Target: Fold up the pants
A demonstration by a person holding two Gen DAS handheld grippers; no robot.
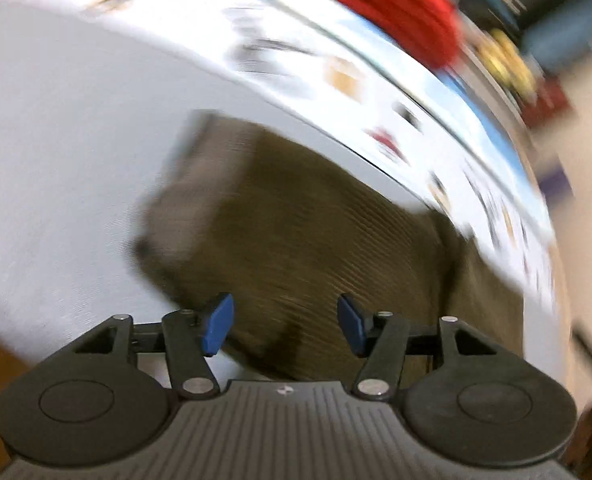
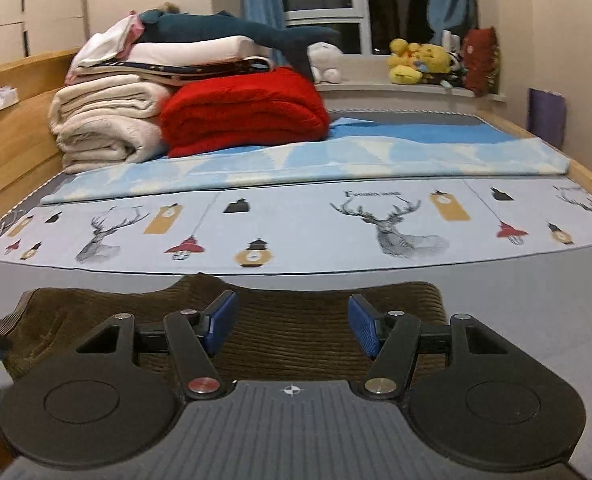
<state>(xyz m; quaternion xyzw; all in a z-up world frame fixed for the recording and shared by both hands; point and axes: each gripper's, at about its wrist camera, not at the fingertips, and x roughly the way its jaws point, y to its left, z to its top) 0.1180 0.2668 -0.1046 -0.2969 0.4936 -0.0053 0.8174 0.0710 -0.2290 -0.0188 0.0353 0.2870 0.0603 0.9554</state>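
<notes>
Left claw (image 1: 284,326) agape, right claw (image 2: 291,326) agape, both empty above our brown corduroy pants (image 2: 296,320), lying compact on grey bed sheet (image 2: 516,308). We judge fold near done; claws poised for next pinch.

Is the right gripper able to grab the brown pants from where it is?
Probably yes. The right gripper is open, and the brown pants lie flat on the bed straight ahead of its fingers, with nothing lying between them. How near it is, I can't tell.
</notes>
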